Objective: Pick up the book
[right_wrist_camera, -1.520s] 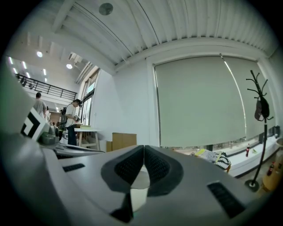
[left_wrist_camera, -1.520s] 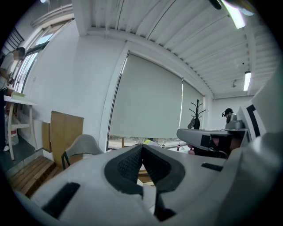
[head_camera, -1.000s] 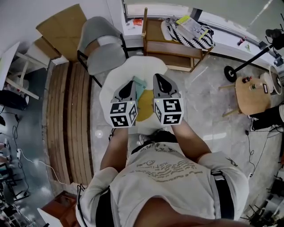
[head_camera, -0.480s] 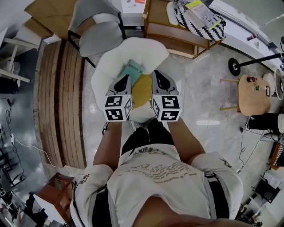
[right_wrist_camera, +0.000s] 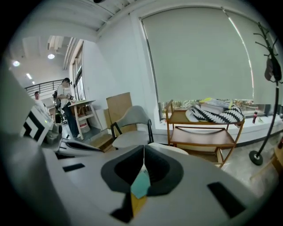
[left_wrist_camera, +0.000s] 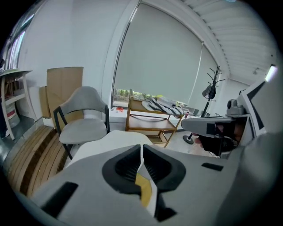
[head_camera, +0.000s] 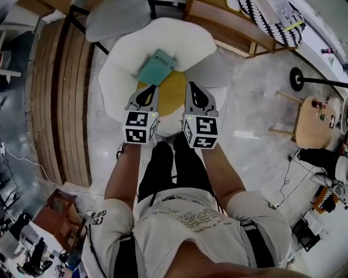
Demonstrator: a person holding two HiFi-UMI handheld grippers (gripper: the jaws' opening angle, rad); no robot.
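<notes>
A teal book [head_camera: 156, 67] lies on a yellow cushion [head_camera: 173, 96] in a white rounded seat [head_camera: 125, 54]. In the head view both grippers hang side by side over the seat's near part, just short of the book. My left gripper [head_camera: 148, 92] is shut and empty; in its own view the jaws [left_wrist_camera: 141, 154] meet in a line, with a strip of yellow cushion [left_wrist_camera: 145, 190] showing below the jaws. My right gripper [head_camera: 193, 89] is also shut with nothing in it. Below its jaws [right_wrist_camera: 144, 155], a patch of the teal book [right_wrist_camera: 141, 183] shows.
A grey chair [head_camera: 117, 16] and a wooden trolley [head_camera: 228, 30] stand beyond the seat. A slatted wooden platform [head_camera: 60, 98] runs along the left. A round wooden stool [head_camera: 312, 122] and a black stand base [head_camera: 297, 79] are at the right. People stand far left [right_wrist_camera: 66, 95].
Both grippers have sunk toward the white seat, side by side and still shut. The book and cushion now lie just beyond their tips.
</notes>
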